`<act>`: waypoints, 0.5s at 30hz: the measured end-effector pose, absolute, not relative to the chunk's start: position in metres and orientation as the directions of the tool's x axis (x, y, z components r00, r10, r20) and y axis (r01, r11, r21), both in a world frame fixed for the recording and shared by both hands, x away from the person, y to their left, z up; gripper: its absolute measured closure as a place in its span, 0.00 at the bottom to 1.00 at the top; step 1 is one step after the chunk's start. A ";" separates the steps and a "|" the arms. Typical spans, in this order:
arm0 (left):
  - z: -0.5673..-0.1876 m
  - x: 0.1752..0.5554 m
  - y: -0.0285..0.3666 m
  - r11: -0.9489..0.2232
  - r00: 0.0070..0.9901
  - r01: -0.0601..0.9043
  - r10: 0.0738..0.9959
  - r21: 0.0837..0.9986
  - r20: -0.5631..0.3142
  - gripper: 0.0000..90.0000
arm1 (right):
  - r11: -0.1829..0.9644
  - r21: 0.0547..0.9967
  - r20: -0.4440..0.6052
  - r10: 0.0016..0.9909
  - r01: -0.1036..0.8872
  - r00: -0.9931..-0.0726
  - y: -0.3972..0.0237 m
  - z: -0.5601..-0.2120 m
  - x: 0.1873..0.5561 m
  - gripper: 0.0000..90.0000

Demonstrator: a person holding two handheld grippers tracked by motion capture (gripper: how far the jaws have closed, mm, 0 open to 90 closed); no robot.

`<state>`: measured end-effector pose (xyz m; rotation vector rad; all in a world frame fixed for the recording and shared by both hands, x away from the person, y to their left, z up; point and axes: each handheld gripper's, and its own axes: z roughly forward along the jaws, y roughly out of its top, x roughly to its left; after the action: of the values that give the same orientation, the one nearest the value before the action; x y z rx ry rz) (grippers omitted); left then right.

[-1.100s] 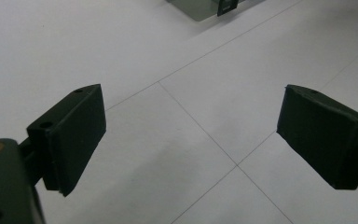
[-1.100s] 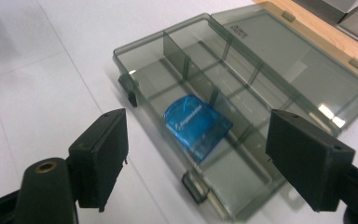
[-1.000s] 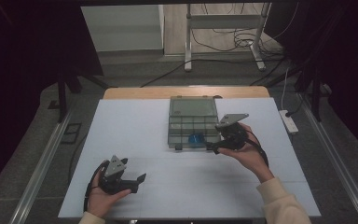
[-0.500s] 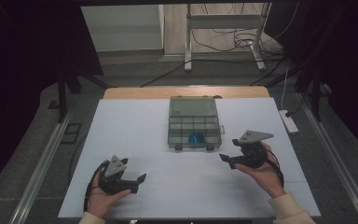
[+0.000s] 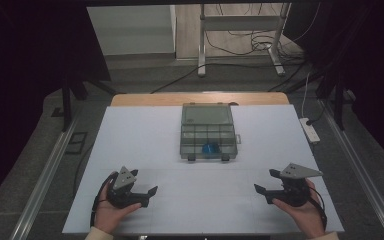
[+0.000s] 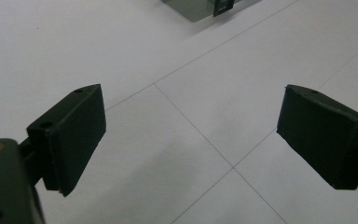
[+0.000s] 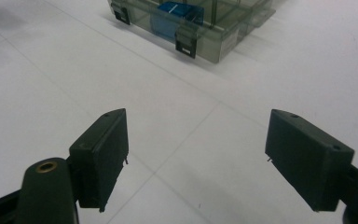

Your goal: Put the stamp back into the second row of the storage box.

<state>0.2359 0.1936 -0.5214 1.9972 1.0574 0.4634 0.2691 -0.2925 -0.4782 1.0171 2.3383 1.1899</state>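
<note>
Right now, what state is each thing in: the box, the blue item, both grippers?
Box: lid shut, both front latches down, flat on the table.
Blue item: inside the box, front row compartment.
Left gripper: open, nothing between the jaws, low over the table.
Right gripper: open, nothing between the jaws, apart from the box.

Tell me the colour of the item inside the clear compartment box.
Blue. The item sits in the clear box, best seen in the right gripper view.
</note>
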 end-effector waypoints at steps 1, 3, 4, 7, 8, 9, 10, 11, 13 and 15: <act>-0.521 0.236 0.193 -0.320 0.581 0.514 0.812 0.796 -0.049 0.10 | 0.397 0.801 0.029 0.722 0.448 -0.691 -0.294 -0.479 0.266 0.24; -0.521 0.236 0.193 -0.319 0.581 0.514 0.813 0.797 -0.050 0.10 | 0.397 0.802 0.027 0.723 0.447 -0.690 -0.296 -0.480 0.263 0.24; -0.521 0.237 0.193 -0.319 0.581 0.514 0.813 0.796 -0.049 0.10 | 0.396 0.801 0.028 0.724 0.449 -0.689 -0.297 -0.481 0.262 0.24; -0.522 0.237 0.193 -0.325 0.582 0.513 0.812 0.794 -0.044 0.10 | 0.393 0.803 0.027 0.728 0.449 -0.685 -0.295 -0.483 0.263 0.24; -0.522 0.237 0.192 -0.326 0.583 0.513 0.812 0.794 -0.043 0.10 | 0.391 0.804 0.028 0.728 0.448 -0.685 -0.294 -0.484 0.263 0.24; -0.522 0.238 0.192 -0.326 0.582 0.514 0.812 0.793 -0.044 0.10 | 0.388 0.804 0.032 0.729 0.451 -0.684 -0.294 -0.487 0.264 0.24; -0.522 0.238 0.192 -0.326 0.582 0.515 0.812 0.793 -0.044 0.10 | 0.383 0.801 0.040 0.732 0.460 -0.680 -0.293 -0.490 0.265 0.24; -0.522 0.238 0.193 -0.325 0.582 0.517 0.812 0.792 -0.046 0.10 | 0.380 0.800 0.046 0.733 0.465 -0.678 -0.292 -0.493 0.266 0.24; -0.523 0.239 0.193 -0.324 0.580 0.518 0.813 0.791 -0.047 0.10 | 0.384 0.788 0.056 0.733 0.481 -0.678 -0.290 -0.500 0.269 0.24; -0.523 0.239 0.193 -0.324 0.580 0.518 0.814 0.791 -0.046 0.10 | 0.400 0.777 0.049 0.731 0.486 -0.680 -0.290 -0.505 0.271 0.24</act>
<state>0.2394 0.1932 -0.5227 2.0039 1.0619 0.4644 0.2713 -0.2897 -0.5048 1.0615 2.3613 1.1603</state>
